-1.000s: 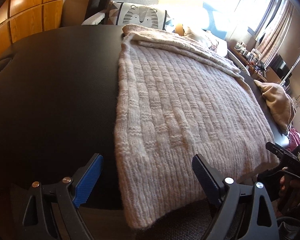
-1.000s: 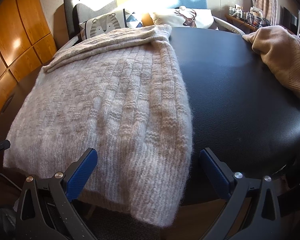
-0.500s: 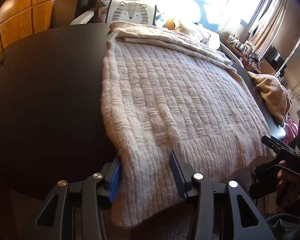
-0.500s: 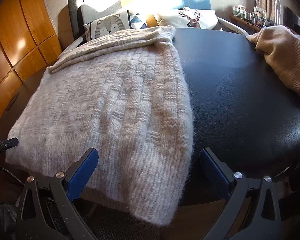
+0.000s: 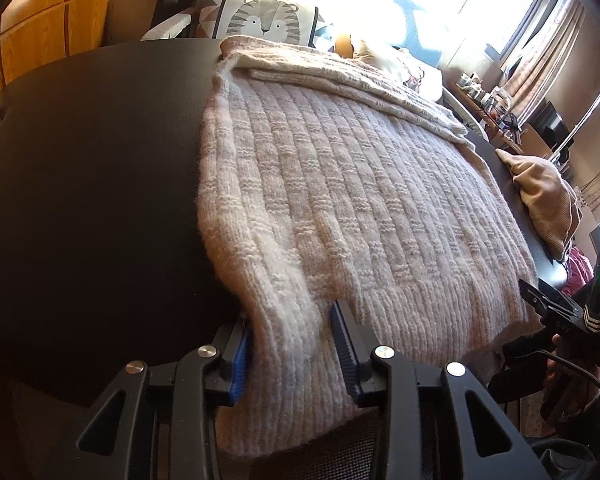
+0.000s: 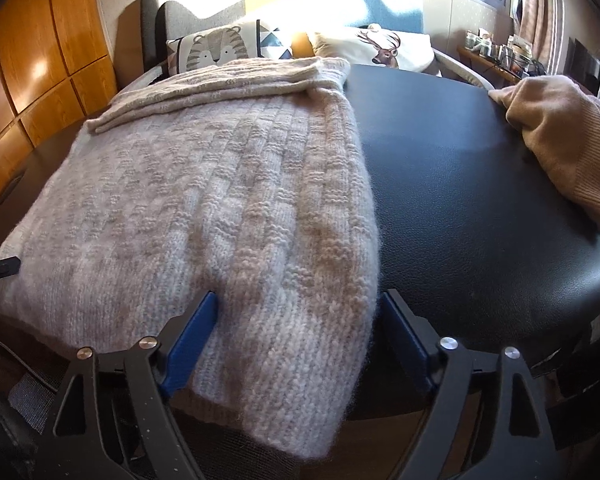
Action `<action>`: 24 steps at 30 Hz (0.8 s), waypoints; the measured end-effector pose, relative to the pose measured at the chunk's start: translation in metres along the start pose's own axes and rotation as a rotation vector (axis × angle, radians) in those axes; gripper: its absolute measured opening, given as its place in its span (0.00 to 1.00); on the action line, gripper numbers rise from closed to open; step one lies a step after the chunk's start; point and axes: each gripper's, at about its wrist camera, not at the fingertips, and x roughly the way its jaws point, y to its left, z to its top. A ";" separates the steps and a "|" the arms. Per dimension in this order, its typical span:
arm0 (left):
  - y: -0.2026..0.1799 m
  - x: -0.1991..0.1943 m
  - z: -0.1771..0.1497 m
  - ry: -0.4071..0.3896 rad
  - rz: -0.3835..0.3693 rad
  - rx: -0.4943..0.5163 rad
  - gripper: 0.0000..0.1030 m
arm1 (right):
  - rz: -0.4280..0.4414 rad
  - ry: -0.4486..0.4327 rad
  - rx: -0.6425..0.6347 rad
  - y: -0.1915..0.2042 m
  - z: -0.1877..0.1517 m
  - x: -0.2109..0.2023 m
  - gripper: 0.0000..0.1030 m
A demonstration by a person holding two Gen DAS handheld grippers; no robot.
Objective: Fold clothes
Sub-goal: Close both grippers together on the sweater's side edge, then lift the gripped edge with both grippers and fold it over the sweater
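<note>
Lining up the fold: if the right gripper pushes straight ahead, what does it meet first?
The sweater: its hem corner already lies between the right gripper's jaws, so it would plough into the knit on the table. Depth is unclear.

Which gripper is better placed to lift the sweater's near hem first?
Left. The left gripper has its jaws pinched on the sweater at its corner. The right gripper straddles the other corner with jaws wider apart.
</note>
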 end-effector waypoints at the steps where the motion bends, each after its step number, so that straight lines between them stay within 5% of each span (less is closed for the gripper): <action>1: 0.001 0.000 0.000 -0.001 0.000 -0.006 0.28 | 0.007 0.000 -0.011 0.002 0.001 0.000 0.71; 3: 0.004 0.000 0.001 -0.001 -0.007 -0.020 0.21 | 0.032 -0.001 -0.027 0.005 0.001 -0.003 0.59; 5: 0.005 0.000 0.001 0.000 -0.018 -0.034 0.16 | 0.061 0.002 -0.039 0.009 0.003 -0.004 0.36; 8: 0.004 0.000 0.002 0.003 -0.024 -0.030 0.14 | 0.092 0.011 -0.054 0.014 0.004 -0.004 0.21; 16: 0.004 0.001 0.002 0.014 -0.042 -0.035 0.13 | 0.135 0.027 -0.018 0.008 0.005 -0.003 0.20; 24: 0.005 0.004 0.002 0.021 -0.083 -0.050 0.25 | 0.193 0.050 0.057 -0.002 0.005 0.001 0.22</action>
